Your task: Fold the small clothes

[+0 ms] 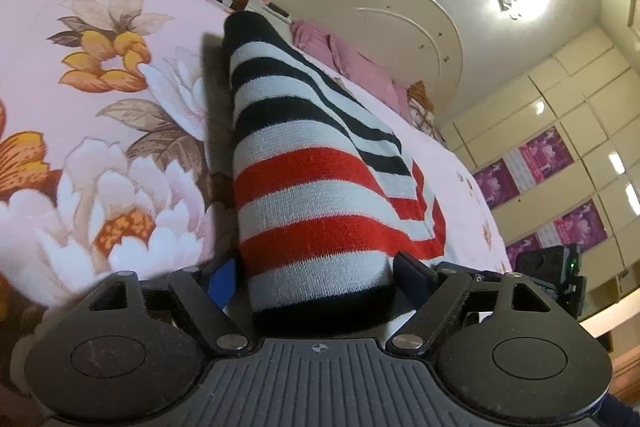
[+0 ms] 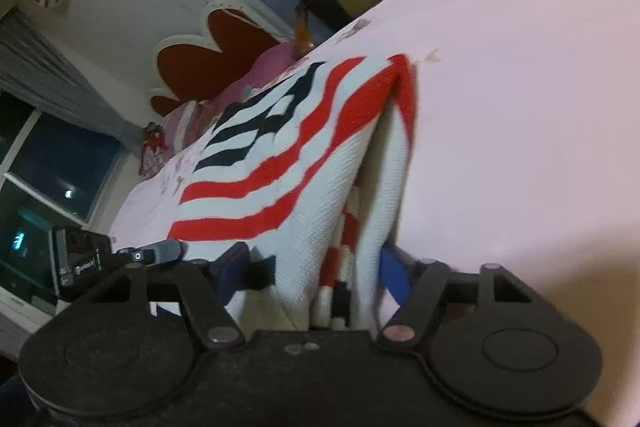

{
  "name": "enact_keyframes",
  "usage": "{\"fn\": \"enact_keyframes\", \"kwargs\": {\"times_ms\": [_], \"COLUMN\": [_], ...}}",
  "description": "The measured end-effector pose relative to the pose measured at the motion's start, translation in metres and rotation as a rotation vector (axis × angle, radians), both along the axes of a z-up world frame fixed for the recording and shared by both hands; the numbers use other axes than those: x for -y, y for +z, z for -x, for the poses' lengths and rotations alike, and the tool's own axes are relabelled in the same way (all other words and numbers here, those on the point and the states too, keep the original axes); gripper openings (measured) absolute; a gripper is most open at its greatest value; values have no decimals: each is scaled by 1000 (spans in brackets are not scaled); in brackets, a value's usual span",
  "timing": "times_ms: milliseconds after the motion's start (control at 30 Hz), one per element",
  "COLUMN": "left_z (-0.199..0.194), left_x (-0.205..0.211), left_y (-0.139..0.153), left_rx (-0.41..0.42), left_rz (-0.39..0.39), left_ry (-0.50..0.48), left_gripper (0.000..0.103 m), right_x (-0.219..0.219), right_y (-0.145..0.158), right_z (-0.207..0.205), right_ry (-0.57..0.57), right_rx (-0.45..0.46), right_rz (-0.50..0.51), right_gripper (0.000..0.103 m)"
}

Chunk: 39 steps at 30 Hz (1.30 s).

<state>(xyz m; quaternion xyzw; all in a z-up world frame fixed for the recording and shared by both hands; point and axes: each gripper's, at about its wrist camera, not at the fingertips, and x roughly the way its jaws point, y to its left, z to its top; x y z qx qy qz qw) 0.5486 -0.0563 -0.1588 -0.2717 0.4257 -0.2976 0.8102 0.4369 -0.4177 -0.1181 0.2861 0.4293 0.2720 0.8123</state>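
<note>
Garment: a small knitted sweater (image 1: 320, 187) in black, white and red stripes lies on the pink bedspread (image 1: 80, 75) printed with orange and white flowers; one striped tube of it, seemingly a sleeve, runs straight out from the left gripper.
Left gripper (image 1: 316, 277): jaws apart, the black-cuffed end of the knit between them; the blue pads stand beside the cloth and do not visibly press it.
Right gripper (image 2: 312, 267): jaws apart around a bunched white and red edge (image 2: 344, 211) of the same sweater; whether the pads touch the cloth I cannot tell, the view is blurred.
Handling: probably light, soft and limp, with thick knit that stretches and sags rather than holding a crease; not fragile, not slippery.
Where to grip: likely at the ribbed cuff and hem edges, where the doubled knit gives the pads more to bite.
Risk: a pinch on a single layer may drag the fold open.
</note>
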Motion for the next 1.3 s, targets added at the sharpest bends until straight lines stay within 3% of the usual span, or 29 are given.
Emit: {"fn": "enact_keyframes", "kwargs": {"times_ms": [133, 267, 500, 633, 867, 1100, 1300], "left_z": [-1, 0, 5, 8, 13, 37, 69], "left_x": [6, 14, 22, 28, 19, -21, -101], "left_y": [1, 4, 14, 20, 29, 45, 63], "left_rx": [14, 41, 101, 131, 152, 188, 220], "left_rz": [-21, -64, -120, -150, -136, -111, -104], "left_ry": [-4, -10, -14, -8, -22, -29, 7], "left_gripper": [74, 68, 56, 53, 51, 50, 50], "right_x": [-8, -7, -13, -22, -33, -72, -134], "right_y": [-1, -3, 3, 9, 33, 59, 81], "right_z": [-4, -3, 8, 6, 17, 37, 56], "right_ry": [-3, -32, -49, -61, -61, -20, 25], "right_rx": [30, 38, 78, 97, 146, 200, 253], "right_rz": [0, 21, 80, 120, 156, 222, 232], "right_gripper": [65, 51, 40, 36, 35, 34, 34]}}
